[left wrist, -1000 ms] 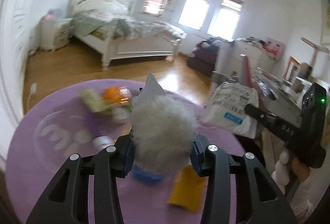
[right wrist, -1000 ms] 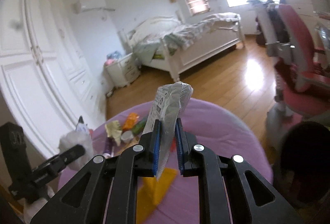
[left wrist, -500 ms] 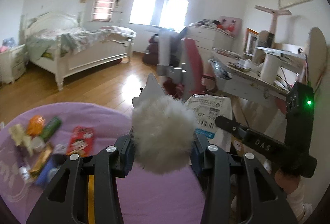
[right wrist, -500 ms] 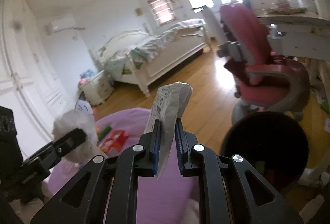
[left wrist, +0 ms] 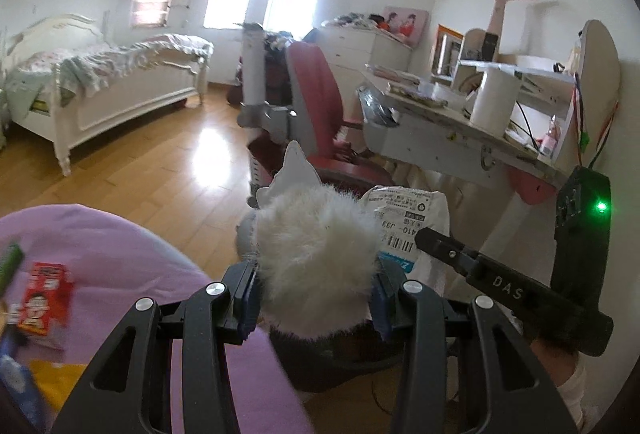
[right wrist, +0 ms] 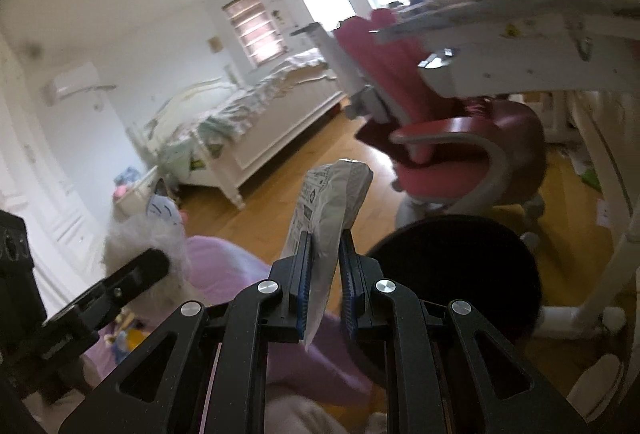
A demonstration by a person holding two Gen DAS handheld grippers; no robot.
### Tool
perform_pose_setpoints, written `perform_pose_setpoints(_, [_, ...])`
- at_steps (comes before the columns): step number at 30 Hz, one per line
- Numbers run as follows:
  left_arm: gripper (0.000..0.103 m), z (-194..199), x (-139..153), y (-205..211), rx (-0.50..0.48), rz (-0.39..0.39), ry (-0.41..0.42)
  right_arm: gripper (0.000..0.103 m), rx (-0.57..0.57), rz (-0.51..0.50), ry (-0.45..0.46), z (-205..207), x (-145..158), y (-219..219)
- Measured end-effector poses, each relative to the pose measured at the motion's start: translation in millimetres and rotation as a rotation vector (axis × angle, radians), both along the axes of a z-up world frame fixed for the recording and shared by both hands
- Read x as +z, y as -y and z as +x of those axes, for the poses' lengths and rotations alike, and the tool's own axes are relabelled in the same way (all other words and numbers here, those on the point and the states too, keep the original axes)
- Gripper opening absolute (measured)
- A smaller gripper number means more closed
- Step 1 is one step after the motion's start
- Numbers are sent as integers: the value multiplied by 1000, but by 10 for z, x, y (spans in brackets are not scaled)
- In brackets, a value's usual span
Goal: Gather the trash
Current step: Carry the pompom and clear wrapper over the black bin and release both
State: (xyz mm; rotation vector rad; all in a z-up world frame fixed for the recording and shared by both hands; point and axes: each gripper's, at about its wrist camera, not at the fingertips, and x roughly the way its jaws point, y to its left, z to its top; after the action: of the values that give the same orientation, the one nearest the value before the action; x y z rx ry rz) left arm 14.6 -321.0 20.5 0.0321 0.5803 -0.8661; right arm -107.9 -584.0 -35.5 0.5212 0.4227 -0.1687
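My left gripper (left wrist: 314, 298) is shut on a white fluffy pom-pom with a grey paper ear (left wrist: 316, 258), held past the edge of the purple table (left wrist: 120, 266) over a black round bin (left wrist: 332, 358). My right gripper (right wrist: 324, 290) is shut on a grey plastic mailer bag with a printed label (right wrist: 332, 206); the bag also shows in the left wrist view (left wrist: 408, 226). The black bin (right wrist: 460, 274) sits just right of the right gripper. The pom-pom shows at the left of the right wrist view (right wrist: 152, 238).
Wrappers lie on the purple table: a red packet (left wrist: 42, 298), a yellow piece (left wrist: 60, 382), a green one (left wrist: 10, 262). A red desk chair (left wrist: 320, 114) and a white desk (left wrist: 460, 138) stand close behind the bin. A white bed (left wrist: 100, 82) is across the wooden floor.
Both grippers swung right, away from the table's trash pile toward the chair and desk, carrying the pom-pom and the mailer bag. The black bin has come under them.
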Motion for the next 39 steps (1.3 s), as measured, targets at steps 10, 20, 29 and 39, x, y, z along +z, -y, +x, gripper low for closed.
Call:
perform_pose_setpoints(10, [44, 97, -269, 475, -66, 37, -66, 15, -99, 48, -49, -89, -310, 503])
perform_pose_setpoints(20, [44, 117, -394, 857, -112, 65, -91, 15, -142, 76, -84, -117, -516, 724])
perform_pose_setpoints(29, [66, 106, -370, 1082, -136, 87, -63, 31, -168, 114, -102, -128, -552, 793])
perform_pose_setpoints(39, [96, -38, -135, 845, -101, 54, 33, 59, -188, 85, -89, -195, -405, 679])
